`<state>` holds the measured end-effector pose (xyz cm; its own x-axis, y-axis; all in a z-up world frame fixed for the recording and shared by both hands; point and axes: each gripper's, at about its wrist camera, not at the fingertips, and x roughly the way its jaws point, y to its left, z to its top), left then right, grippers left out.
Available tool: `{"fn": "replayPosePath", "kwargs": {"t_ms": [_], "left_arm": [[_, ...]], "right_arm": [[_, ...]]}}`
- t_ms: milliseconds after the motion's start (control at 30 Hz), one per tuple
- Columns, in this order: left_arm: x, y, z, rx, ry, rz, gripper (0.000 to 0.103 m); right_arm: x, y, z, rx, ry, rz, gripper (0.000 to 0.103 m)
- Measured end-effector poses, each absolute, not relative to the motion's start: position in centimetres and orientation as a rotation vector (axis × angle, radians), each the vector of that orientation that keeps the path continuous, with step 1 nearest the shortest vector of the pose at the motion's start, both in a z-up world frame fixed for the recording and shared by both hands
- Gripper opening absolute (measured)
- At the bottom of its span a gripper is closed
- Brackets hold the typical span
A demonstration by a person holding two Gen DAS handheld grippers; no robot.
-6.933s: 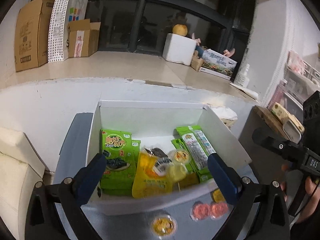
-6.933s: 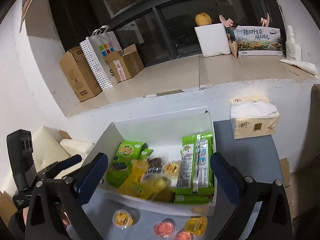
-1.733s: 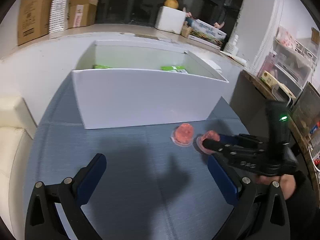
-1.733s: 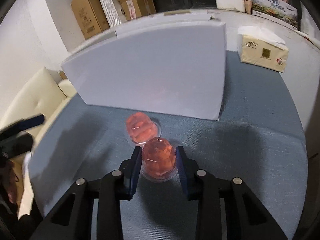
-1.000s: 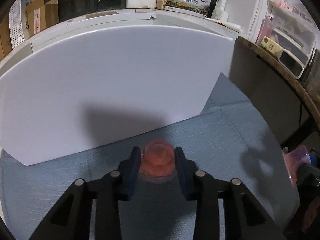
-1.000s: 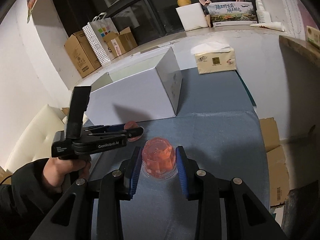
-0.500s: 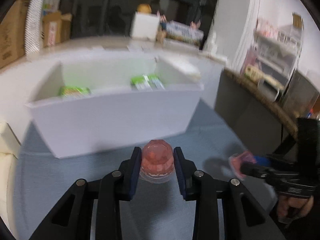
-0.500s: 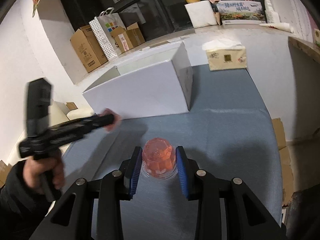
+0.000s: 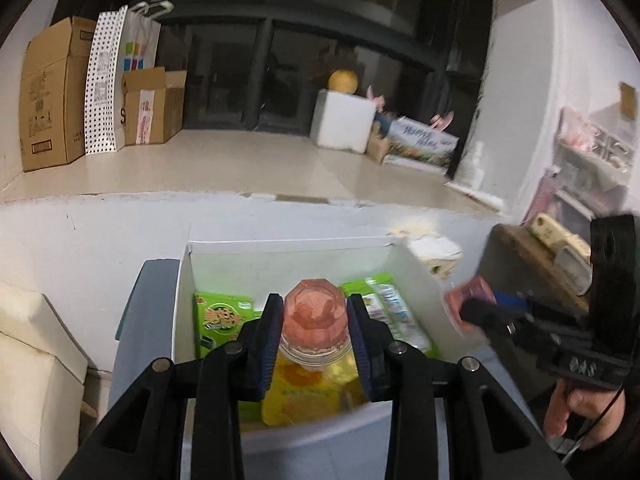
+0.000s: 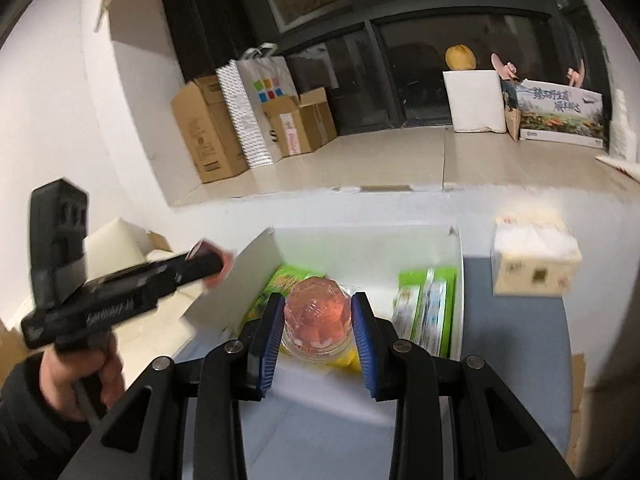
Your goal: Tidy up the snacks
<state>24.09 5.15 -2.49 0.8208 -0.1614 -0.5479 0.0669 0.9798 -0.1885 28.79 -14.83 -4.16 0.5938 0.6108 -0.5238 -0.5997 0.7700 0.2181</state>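
1. Left gripper (image 9: 315,334), seen from its own wrist camera, is clamped on a pink jelly cup (image 9: 314,317), raised above the near wall of the white box (image 9: 420,264). Green packets (image 9: 222,318) and a yellow pouch (image 9: 308,394) already lie inside, so most sorting looks done; this cup is not yet dropped in. The tool tilts downward toward the box.

2. Right gripper (image 10: 318,330), in its own view, is clamped on a second pink jelly cup (image 10: 317,322), above the box's near edge (image 10: 459,264), tilted downward likewise. A tissue pack (image 10: 534,256) sits right of the box.
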Motion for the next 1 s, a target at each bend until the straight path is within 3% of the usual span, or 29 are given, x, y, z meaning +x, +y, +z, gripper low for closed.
{"fn": "replayPosePath", "kwargs": {"t_ms": [300,333,367,400,433,467,800,1000], "left_arm": [[25.7,6.0,-6.6,-0.187,0.695,-0.062,0.04],[25.8,6.4,-6.7,-0.206,0.697,-0.06,0.049],[25.6,6.5,-6.7,-0.218,0.699,-0.061,0.071],[25.6,6.8,-6.6,-0.233,0.699,-0.056,0.086],[25.6,6.9,-6.5,-0.238,0.697,-0.05,0.103],[25.6,6.9,-6.4,-0.232,0.694,-0.041,0.103],[25.5,5.8,-5.8,-0.149,0.698,-0.009,0.103],[22.2,5.0,-2.1,-0.071,0.568,0.071,0.103]], "right_arm": [[32.7,-13.3,-6.8,-0.017,0.713,0.621,0.038],[32.8,-13.3,-6.9,-0.021,0.713,0.615,0.038],[32.8,-13.5,-7.0,-0.02,0.719,0.607,0.047],[33.0,-13.6,-7.2,-0.007,0.731,0.601,0.076],[33.1,-13.9,-7.3,0.011,0.737,0.596,0.09],[33.0,-14.2,-7.4,0.031,0.733,0.59,0.103],[32.5,-15.1,-6.5,0.012,0.7,0.494,0.103],[30.0,-14.7,-2.9,-0.132,0.572,0.358,0.103]]}}
